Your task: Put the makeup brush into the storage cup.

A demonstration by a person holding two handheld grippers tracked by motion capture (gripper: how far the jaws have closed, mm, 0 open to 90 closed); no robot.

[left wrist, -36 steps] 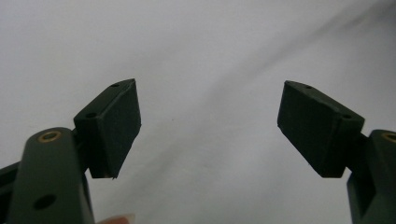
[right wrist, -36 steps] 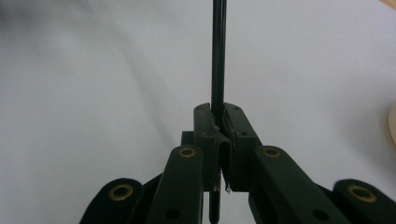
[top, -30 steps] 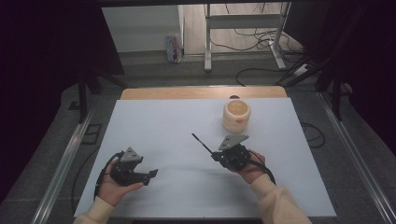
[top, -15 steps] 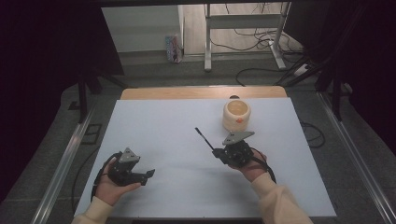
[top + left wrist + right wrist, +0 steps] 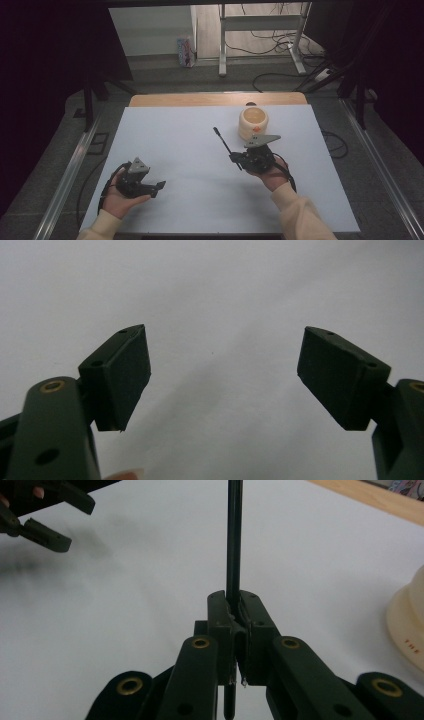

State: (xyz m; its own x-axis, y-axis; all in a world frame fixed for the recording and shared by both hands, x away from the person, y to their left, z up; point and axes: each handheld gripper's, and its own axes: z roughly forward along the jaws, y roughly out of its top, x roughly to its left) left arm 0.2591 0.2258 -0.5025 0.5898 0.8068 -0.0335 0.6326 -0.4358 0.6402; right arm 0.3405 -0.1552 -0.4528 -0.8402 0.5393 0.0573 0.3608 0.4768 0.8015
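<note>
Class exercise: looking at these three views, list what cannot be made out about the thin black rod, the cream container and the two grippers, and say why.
- Thin black rod: its far tip is cut off by the top edge of the right gripper view.
- Cream container: contents too small in the high view; lettering cut off by the edge in the right gripper view.
- Left gripper: its height above the white table cannot be told.

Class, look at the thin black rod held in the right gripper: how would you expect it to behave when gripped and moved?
The rod looks stiff: it runs straight out from the right gripper without sagging. It seems light, being so thin. Round and narrow, it might pivot or slip between the shut jaws if its far tip bumped something.
</note>
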